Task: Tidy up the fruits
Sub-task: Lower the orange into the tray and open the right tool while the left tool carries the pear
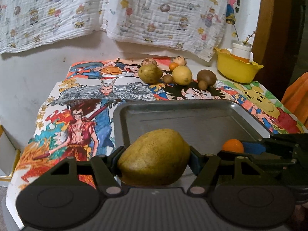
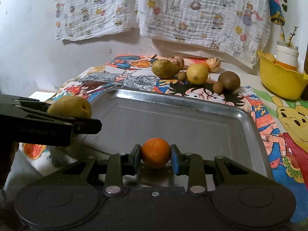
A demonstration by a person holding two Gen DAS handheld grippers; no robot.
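Note:
My left gripper (image 1: 154, 157) is shut on a yellow-green pear (image 1: 154, 156) over the near left edge of a metal tray (image 1: 192, 117). In the right wrist view the pear (image 2: 71, 105) and left gripper (image 2: 73, 122) show at the left of the tray (image 2: 173, 115). My right gripper (image 2: 155, 155) is shut on a small orange (image 2: 156, 153) over the tray's near edge; the orange also shows in the left wrist view (image 1: 232, 146). A cluster of fruit lies beyond the tray: a pear (image 2: 164, 68), a lemon (image 2: 197, 74), kiwis (image 2: 229, 80) and small striped fruits (image 2: 213, 63).
A yellow bowl (image 2: 279, 80) with a white jar (image 2: 286, 54) stands at the back right. Cartoon drawings (image 1: 80, 115) cover the table. Patterned cloths (image 2: 192, 15) hang on the back wall. A white box (image 1: 7, 154) sits at the left edge.

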